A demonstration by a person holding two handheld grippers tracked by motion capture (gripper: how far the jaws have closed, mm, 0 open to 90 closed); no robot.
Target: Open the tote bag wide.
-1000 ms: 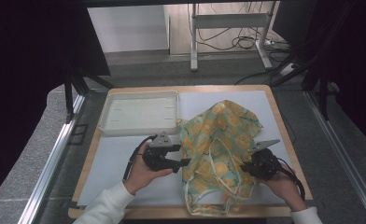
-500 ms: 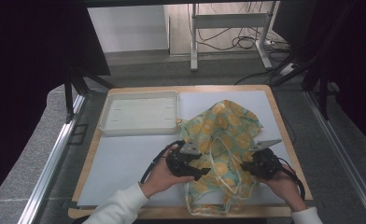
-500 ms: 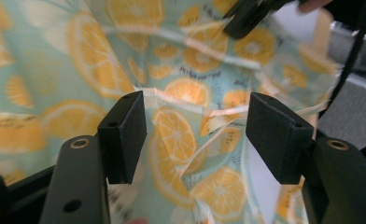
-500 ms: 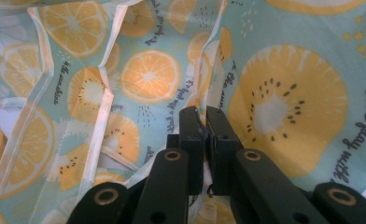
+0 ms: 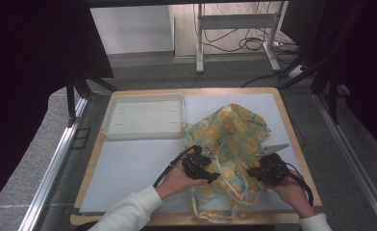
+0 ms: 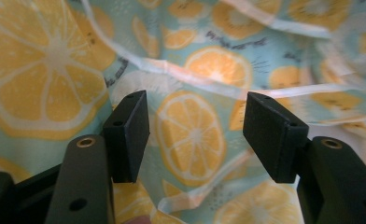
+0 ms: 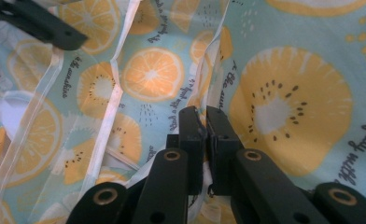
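The cloth (image 5: 230, 144) lies crumpled on the right, near part of the table (image 5: 138, 163). It is thin, with orange fruit slices printed on pale blue-green, and it has pale strips sewn along its edges.

The right claw (image 5: 255, 172) is closed tight on a fold of the cloth. In the right gripper view its 2 black jaws press together with a bit of cloth pinched between them. The left claw (image 5: 211, 177) is wide open just over the cloth, and in the left gripper view a pale edge strip (image 6: 190, 77) runs across above the gap. It holds nothing yet.

This cloth looks very light and floppy. It will sag and bunch up when lifted, and a thin pinch may slip out. The sewn edge strips look thicker, so they seem the best place to grab.

A white tray (image 5: 110, 126) sits at the far left, just beside the cloth.
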